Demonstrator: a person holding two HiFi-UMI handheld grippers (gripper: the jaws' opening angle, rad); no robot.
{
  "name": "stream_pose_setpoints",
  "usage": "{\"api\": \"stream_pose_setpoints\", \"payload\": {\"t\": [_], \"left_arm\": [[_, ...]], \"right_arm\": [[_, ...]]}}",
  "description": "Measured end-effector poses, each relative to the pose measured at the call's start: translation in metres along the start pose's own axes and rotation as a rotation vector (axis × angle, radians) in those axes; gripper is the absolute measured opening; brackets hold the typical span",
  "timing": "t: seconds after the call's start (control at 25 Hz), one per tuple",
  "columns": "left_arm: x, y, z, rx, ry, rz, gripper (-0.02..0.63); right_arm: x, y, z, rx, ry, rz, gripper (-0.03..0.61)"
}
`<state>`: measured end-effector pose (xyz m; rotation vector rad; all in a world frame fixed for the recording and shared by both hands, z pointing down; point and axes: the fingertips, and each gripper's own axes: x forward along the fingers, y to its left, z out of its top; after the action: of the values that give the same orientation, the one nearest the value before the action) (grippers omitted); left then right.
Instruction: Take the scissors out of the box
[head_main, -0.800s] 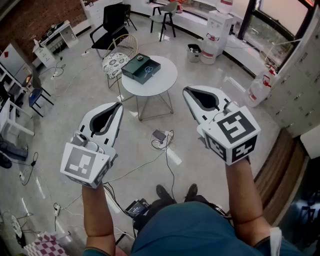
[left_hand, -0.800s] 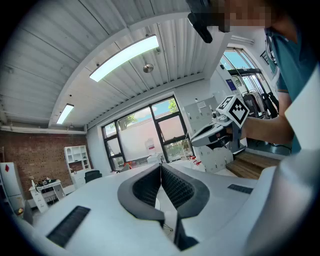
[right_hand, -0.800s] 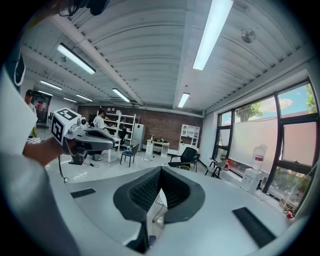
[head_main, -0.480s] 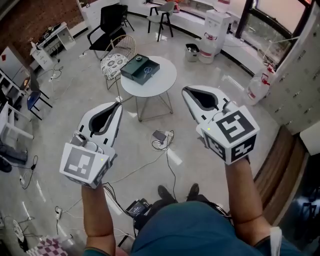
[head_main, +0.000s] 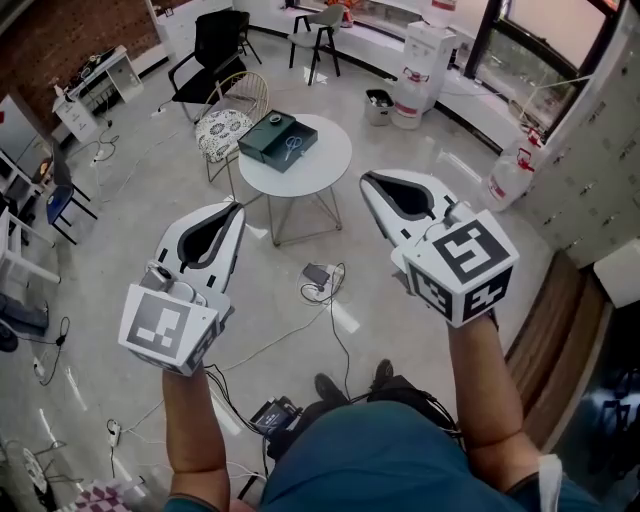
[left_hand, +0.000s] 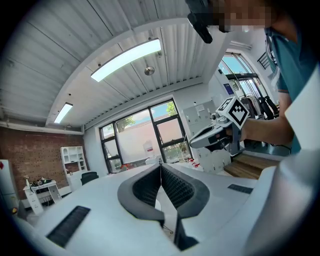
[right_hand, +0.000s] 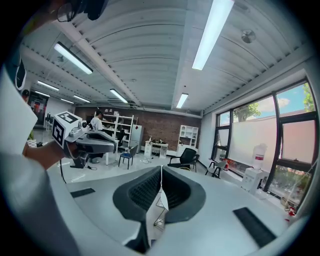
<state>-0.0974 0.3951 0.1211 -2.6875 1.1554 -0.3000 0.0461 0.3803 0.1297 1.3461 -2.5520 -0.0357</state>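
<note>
While scissors (head_main: 292, 143) lie in box (head_main: 277, 137) on table (head_main: 330, 166), left gripper (head_main: 237, 208) and right gripper (head_main: 366, 179), both pinched closed, empty, sit well apart from table.

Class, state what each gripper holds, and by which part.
Nothing is held: the left gripper and the right gripper have their jaws shut on nothing.

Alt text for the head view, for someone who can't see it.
A person holds the left gripper and right gripper, both shut and empty, above the floor. Ahead, a round white table bears a dark green box with scissors visible.
</note>
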Motion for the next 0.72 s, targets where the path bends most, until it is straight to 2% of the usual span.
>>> {"api": "stream_pose_setpoints", "payload": {"t": [0.28, 0.72], "left_arm": [[0.018, -0.002, -0.007, 0.006, -0.007, -0.03, 0.02], [0.085, 0.011, -0.005, 0.005, 0.069, 0.052, 0.02]], "right_arm": [[0.014, -0.022, -0.006, 0.018, 0.001, 0.017, 0.037], [0.06, -0.098, -0.01, 0.048, -0.032, 0.11, 0.037]]}}
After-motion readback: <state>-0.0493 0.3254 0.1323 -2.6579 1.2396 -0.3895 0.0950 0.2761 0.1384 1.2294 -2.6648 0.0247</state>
